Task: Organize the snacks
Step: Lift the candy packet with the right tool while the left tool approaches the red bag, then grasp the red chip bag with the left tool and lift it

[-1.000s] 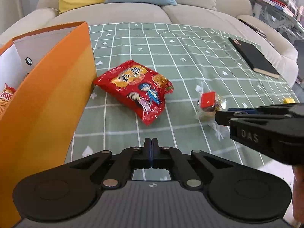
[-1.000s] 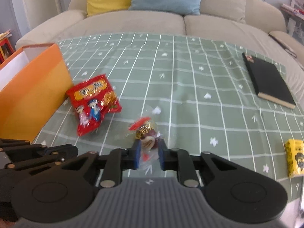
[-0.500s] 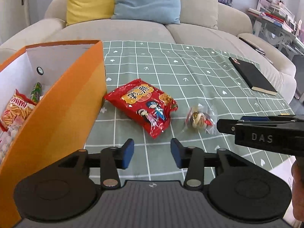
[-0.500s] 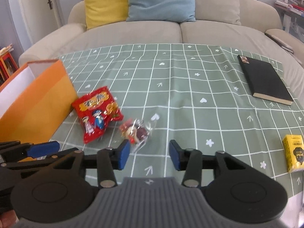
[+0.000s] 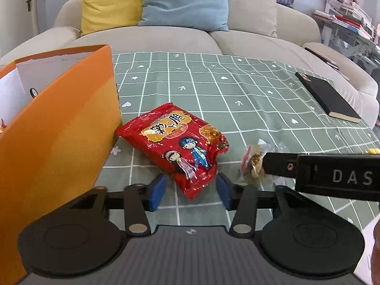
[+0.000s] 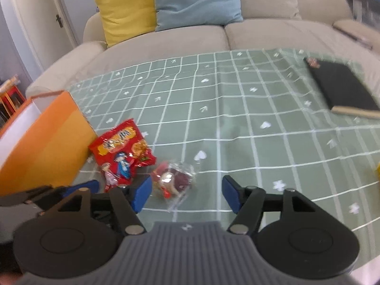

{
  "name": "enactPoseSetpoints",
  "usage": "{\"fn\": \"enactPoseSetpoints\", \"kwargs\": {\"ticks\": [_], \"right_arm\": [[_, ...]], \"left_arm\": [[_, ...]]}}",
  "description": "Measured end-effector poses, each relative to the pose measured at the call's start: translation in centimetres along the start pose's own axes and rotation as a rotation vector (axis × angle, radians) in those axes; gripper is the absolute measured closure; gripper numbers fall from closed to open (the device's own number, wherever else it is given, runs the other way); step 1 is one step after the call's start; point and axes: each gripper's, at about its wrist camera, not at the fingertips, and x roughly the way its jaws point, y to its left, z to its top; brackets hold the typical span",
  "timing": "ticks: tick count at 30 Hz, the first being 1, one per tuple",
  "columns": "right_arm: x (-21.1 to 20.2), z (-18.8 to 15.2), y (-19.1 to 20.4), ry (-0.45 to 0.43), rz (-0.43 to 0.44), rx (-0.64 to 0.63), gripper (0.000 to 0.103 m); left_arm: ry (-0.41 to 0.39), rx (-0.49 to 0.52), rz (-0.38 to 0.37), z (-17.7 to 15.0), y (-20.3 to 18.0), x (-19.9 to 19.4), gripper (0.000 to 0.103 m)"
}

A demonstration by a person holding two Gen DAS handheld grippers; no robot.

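Step in hand, as I read it: both grippers lining up on the last loose snacks near the box, nothing picked up yet

Left gripper (image 5: pixel 190 191) is released, jaws have just been closing a bit but pads aren't pressing anything. The near corner of the red snack bag (image 5: pixel 177 147) sits between the blue pads, apart from both. Bag lies flat on the green checked tablecloth (image 5: pixel 213 90), its upper-left edge just beside the orange box (image 5: pixel 59 130), which stands open at the left w/ some snacks already inside (barely visible at the frame edge)

Right gripper (image 6: pixel 186 194) is also released, jaws have just been opening wide. The clear-wrapped candy pack (image 6: pixel 174 180) lies on the cloth between the pads, closer to the left pad, not squeezed

Next move, prob: left pushes fwd & down so more of the bag sits between the pads, then clamps, lifts over the box wall & drops it in. Right centres on the candy pack, then closes

In the way: the two grippers are v close together, the right one's finger crosses in front of the candy pack in left wrist view, so they could bump. Box wall is tall, needs a clear lift. Crinkly wrappers may slip

Around: black notebook (image 6: pixel 342 87) far right on the cloth, well apart; sofa w/ yellow cushion (image 5: pixel 111 0) & blue cushion (image 5: pixel 185 0) behind
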Motion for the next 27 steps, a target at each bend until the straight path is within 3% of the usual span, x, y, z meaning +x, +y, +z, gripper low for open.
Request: {"fn": "enactPoseSetpoints", "kwargs": {"ticks": [1,3,5,8,18,27], "right_arm": [[0.3,0.1,-0.1,0.003,0.013,0.017,0.036],[0.8,0.2,0.1,0.011,0.012,0.022,0.036],[1.4,0.2,0.4,0.020,0.016,0.015,0.040],[1.9,0.2,0.7,0.035,0.031,0.007,0.063],[1.4,-0.1,1.4,0.064,0.033,-0.026,0.069],[-1.4,-1.2,2.3,0.187,-0.013,-0.085,0.070]], "left_arm": [[0.005,-0.003,-0.009,0.1,0.1,0.2,0.064],[-0.001,-0.014,-0.013,0.1,0.2,0.3,0.068],[-0.004,-0.015,-0.010,0.1,0.2,0.3,0.096],[0.006,-0.017,-0.022,0.2,0.5,0.3,0.098],[0.076,-0.021,-0.069,-0.1,0.6,-1.3,0.102],[0.215,0.028,-0.162,-1.1,0.7,-5.1,0.102]]}}
